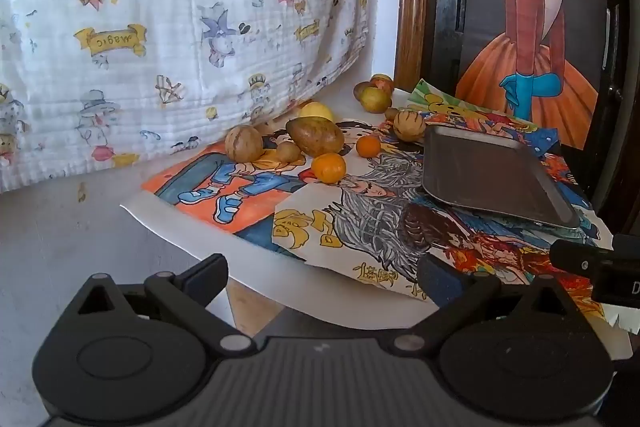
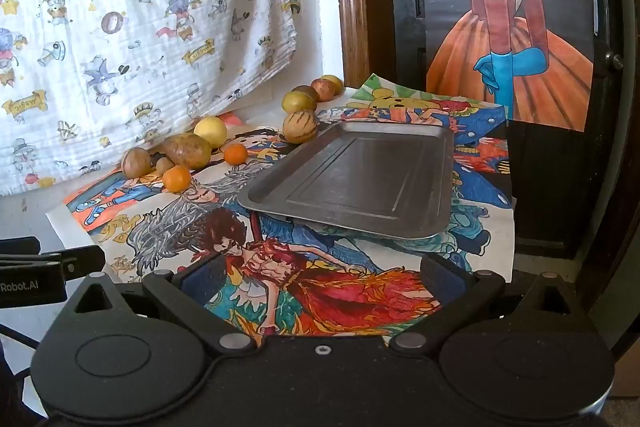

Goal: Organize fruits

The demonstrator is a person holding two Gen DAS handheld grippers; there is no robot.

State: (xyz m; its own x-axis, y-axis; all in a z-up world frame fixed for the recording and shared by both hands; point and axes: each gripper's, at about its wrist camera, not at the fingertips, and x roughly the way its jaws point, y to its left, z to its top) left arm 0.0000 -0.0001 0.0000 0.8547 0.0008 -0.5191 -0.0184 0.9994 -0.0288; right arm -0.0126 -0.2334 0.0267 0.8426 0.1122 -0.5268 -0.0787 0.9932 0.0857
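Drawings, a printed cloth and a dark door around a small table.

Colourful cartoon drawings (image 2: 320, 287) on paper overlap across the white tabletop (image 1: 256, 267). Behind it hangs a white cloth (image 1: 160, 27) printed with small cartoon figures and yellow banners; its lower edge reaches the back of the table. To the right stands a brown wooden door frame (image 2: 352, 7), and beside it a dark door (image 2: 408, 27) carrying a poster of a figure in an orange dress with blue gloves (image 2: 516, 75).
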